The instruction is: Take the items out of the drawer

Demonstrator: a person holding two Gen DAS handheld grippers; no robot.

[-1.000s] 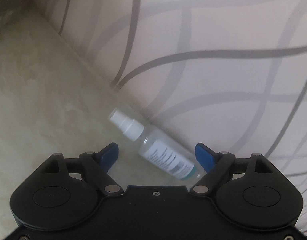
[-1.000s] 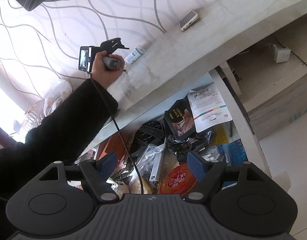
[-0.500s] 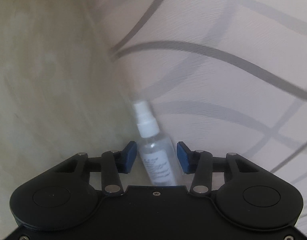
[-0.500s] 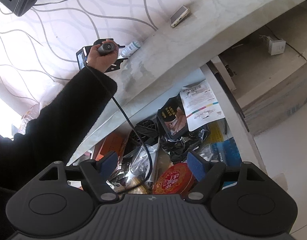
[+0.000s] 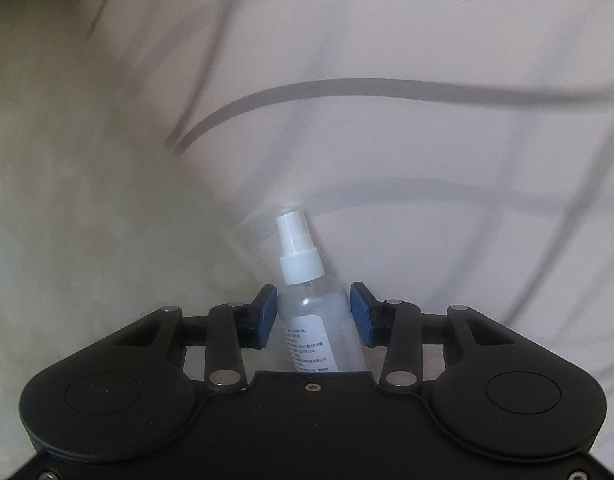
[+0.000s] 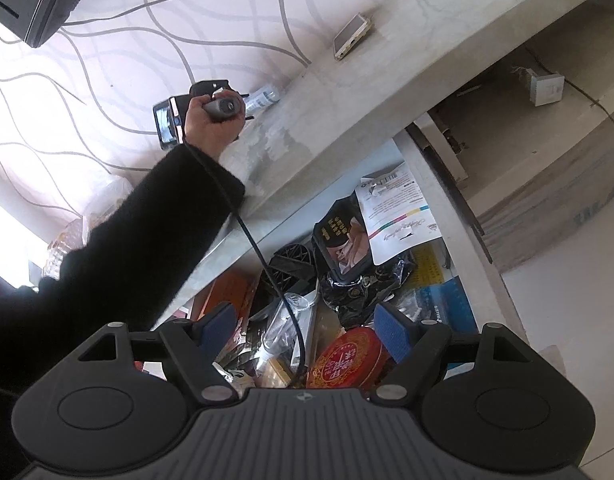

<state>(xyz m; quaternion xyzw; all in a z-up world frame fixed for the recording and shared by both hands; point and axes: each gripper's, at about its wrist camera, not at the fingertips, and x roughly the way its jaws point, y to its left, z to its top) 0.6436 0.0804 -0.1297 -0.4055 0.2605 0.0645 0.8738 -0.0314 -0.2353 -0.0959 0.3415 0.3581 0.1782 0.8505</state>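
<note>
Your left hand-held gripper [image 5: 312, 312] was closing its jaws around the spray bottle [image 5: 317, 312], its blue pads [image 5: 263, 314] at the bottle's sides, contact not certain. The bottle was at the back of the table [image 6: 347, 100], by the wall [image 6: 147, 40]. Your right hand-held gripper [image 6: 305, 328] hung with jaws apart and empty above the cluttered drawer [image 6: 459, 216], over a red tin [image 6: 347, 356].
</note>
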